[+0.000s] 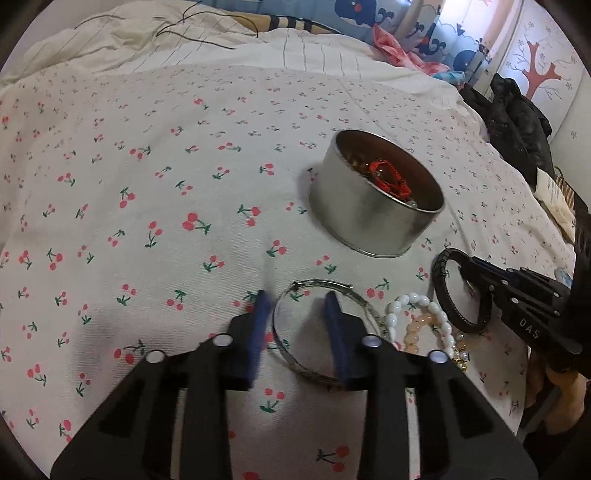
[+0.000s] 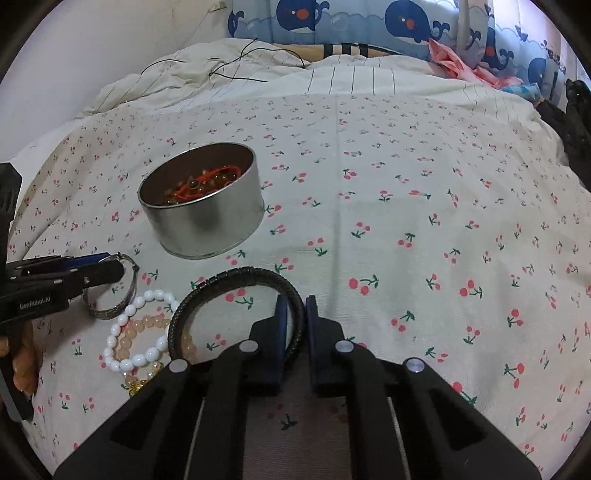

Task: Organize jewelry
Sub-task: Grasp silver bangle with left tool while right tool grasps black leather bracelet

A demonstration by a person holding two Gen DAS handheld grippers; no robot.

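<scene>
A round silver tin point(image 1: 373, 218) point(image 2: 207, 225) stands on the cherry-print bedsheet and holds a red cord bracelet point(image 1: 388, 177) and beads. My left gripper point(image 1: 297, 299) point(image 2: 99, 264) is open, its blue pads either side of a silver bangle point(image 1: 354, 299) point(image 2: 129, 291) lying on the sheet. My right gripper point(image 2: 296, 302) point(image 1: 467, 273) is shut on a black braided bracelet point(image 2: 236, 275) point(image 1: 443, 295). A white bead bracelet point(image 1: 413, 299) point(image 2: 147, 297) and a peach bead bracelet point(image 1: 417, 326) point(image 2: 136, 328) lie between the bangle and the black bracelet.
A rumpled cream duvet point(image 1: 147, 37) point(image 2: 258, 77) with a thin black cord lies at the back. Dark clothing point(image 1: 517, 118) is piled at the bed's right edge. Whale-print bedding point(image 2: 406, 22) lines the far side.
</scene>
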